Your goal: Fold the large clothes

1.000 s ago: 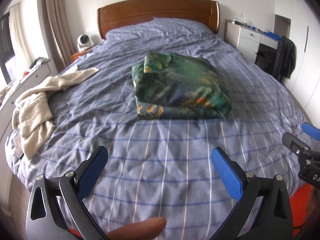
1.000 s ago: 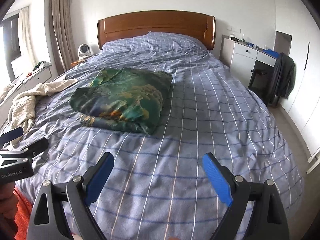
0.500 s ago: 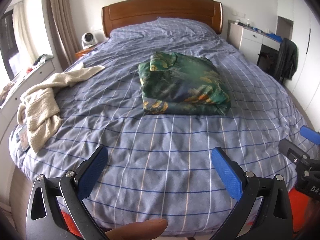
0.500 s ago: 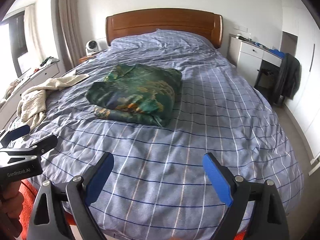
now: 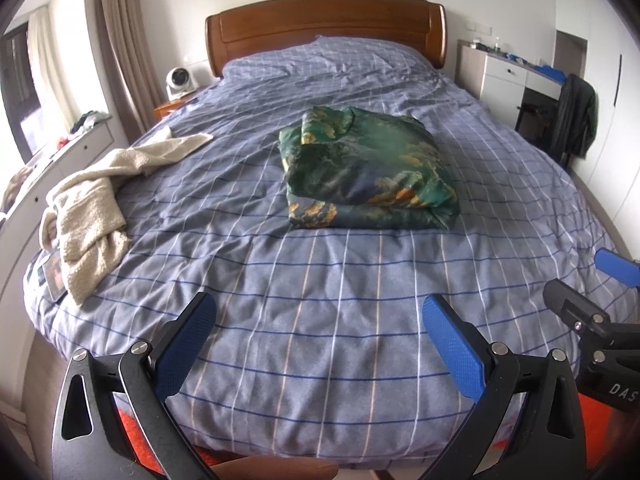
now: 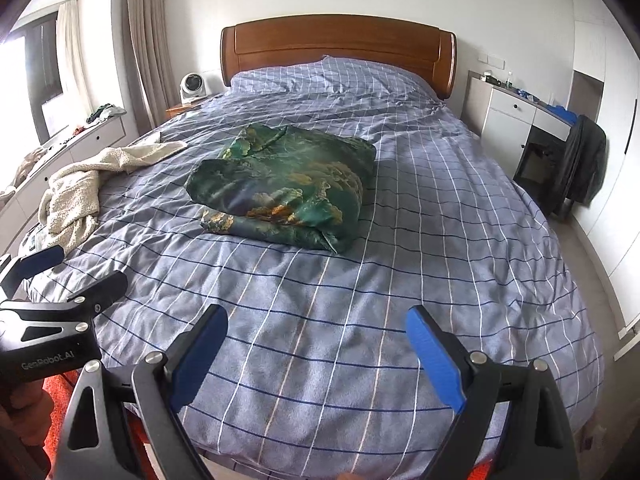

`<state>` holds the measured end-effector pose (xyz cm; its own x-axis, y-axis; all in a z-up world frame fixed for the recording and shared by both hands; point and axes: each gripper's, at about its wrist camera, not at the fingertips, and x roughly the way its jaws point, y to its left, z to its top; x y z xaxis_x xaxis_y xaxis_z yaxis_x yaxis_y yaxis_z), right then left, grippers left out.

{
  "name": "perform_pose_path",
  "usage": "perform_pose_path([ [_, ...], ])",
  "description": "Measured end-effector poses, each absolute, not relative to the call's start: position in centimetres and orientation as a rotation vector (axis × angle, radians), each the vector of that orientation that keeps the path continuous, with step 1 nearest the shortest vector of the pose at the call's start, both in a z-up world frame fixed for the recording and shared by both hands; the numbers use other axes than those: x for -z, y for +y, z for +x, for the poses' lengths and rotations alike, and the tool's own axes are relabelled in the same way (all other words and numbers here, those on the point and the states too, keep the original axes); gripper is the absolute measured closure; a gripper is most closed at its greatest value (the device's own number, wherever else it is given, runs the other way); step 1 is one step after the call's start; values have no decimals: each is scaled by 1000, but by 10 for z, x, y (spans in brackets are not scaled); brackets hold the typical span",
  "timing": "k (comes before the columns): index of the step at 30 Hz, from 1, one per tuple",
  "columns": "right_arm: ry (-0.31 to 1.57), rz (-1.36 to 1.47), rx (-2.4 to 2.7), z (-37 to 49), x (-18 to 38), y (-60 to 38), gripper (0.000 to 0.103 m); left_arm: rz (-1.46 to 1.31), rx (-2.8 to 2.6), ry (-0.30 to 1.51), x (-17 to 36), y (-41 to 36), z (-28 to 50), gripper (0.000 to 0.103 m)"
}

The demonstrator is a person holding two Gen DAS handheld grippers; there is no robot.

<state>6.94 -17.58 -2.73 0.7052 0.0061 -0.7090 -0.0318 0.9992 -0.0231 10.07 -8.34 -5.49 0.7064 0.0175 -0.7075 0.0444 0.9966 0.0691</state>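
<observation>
A folded green garment with gold and orange pattern [image 5: 368, 172] lies in the middle of the bed [image 5: 320, 320]; it also shows in the right wrist view [image 6: 284, 188]. My left gripper [image 5: 320, 332] is open and empty, held above the foot of the bed, well short of the garment. My right gripper [image 6: 316, 340] is open and empty, also at the foot of the bed. The right gripper shows at the right edge of the left wrist view [image 5: 592, 292]. The left gripper shows at the left edge of the right wrist view [image 6: 60, 280].
A cream fleece garment [image 5: 96, 200] lies crumpled on the bed's left side, also in the right wrist view [image 6: 80, 192]. A wooden headboard [image 5: 320, 36] stands at the back. A white desk [image 5: 512, 76] and a chair with a dark jacket [image 5: 576, 120] stand right.
Both grippers have pulled back from the bed and away from the folded green garment, which now looks smaller and farther. Both stay open and empty.
</observation>
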Motion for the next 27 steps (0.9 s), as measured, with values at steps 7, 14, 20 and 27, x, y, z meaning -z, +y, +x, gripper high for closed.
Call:
perform_pose_path([
  [7,792,-34,-21,68,28,-176,11,83,16,790,54,-85,100,0],
  [14,797,-40,-20,68,31,-174,11,84,15,790,55,-85,100,0],
  [20,810,-42,-18,70,35,-175,11,92,9,807,60,-82,102,0],
  [27,818,-46,-10,72,39,-176,11,74,13,809,64,-79,104,0],
])
